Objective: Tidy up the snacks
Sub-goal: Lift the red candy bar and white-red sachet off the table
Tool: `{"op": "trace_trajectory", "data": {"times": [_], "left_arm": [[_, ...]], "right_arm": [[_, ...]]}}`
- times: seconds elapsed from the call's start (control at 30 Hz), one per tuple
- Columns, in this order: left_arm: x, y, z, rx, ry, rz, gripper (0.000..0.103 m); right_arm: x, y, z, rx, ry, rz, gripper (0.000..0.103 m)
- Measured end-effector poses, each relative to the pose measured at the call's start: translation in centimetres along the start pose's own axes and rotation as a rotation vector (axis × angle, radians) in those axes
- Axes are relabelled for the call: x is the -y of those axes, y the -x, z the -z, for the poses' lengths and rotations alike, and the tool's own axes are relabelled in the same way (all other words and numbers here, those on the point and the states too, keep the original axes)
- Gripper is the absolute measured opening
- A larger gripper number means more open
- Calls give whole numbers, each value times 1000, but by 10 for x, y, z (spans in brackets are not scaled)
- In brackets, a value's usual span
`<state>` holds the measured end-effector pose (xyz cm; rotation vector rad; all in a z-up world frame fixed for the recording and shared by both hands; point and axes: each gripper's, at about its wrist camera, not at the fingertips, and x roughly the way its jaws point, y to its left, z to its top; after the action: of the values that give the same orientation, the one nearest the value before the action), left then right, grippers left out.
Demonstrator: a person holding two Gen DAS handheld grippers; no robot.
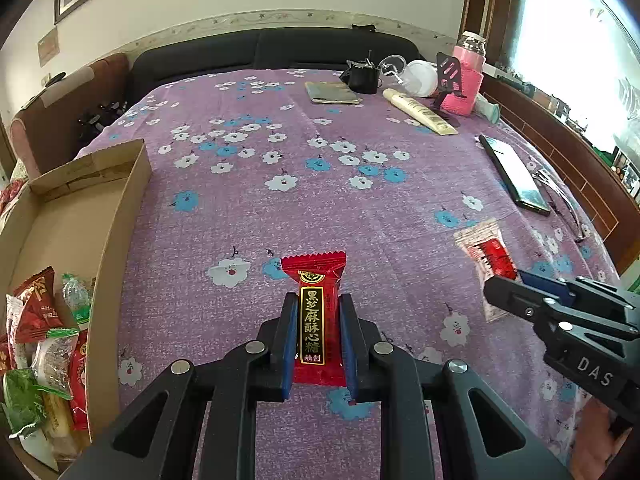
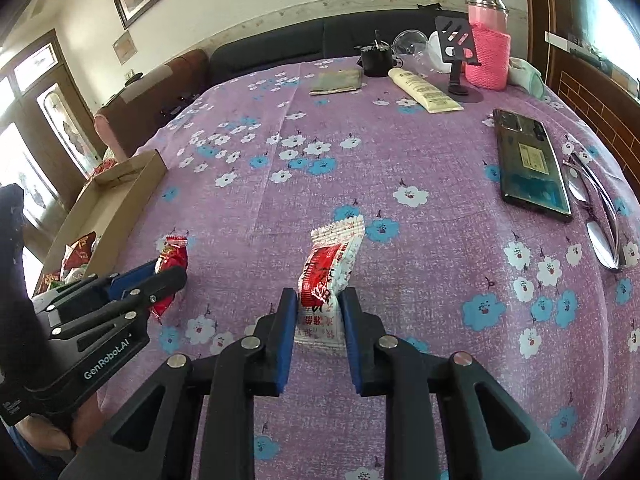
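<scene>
Left gripper point(image 1: 318, 316) pinches a red candy wrapper point(image 1: 318, 320) with black-and-gold label, blue pads pressed on both long edges; wrapper's long axis runs straight ahead along the fingers, crimped top end pointing away from the camera, bottom end toward it, label facing up. It sits just over the purple floral tablecloth point(image 1: 280, 208); contact with the cloth can't be told. In the right wrist view the same gripper point(image 2: 160, 280) shows from the side at left, red wrapper point(image 2: 172, 256) sticking out past the tips. Right gripper point(image 2: 319, 312) is closed on a white-and-red snack packet point(image 2: 328, 276), pads touching its lower sides; packet's long axis goes forward but leans slightly right, serrated end pointing away and up-right, lower white end between the pads. From the left wrist view the right gripper point(image 1: 504, 288) enters from the right, and that packet point(image 1: 486, 256) extends away from the tips, tilted up-left. Open cardboard box point(image 1: 80, 216) at the left table edge holds several wrapped snacks point(image 1: 44, 344), red, green and pale. Well apart on the far and right side: phone point(image 2: 530, 164), glasses point(image 2: 600, 216), cream tube point(image 2: 424, 90), pink knit-sleeved bottle point(image 2: 488, 48).
</scene>
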<state>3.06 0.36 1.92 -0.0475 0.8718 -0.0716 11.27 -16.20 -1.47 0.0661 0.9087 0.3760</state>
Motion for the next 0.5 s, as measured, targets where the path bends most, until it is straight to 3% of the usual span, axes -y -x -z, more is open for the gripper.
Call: {"op": "trace_trajectory", "data": {"times": [0.17,0.5], "left_arm": [[-1,6,-1,36,5,6,19],[-1,20,-3,150,-16,-67,19]], "right_arm": [[-2,10,-1,55,5,-28,21],[-16,24,-2,148,56,-70,22]]}}
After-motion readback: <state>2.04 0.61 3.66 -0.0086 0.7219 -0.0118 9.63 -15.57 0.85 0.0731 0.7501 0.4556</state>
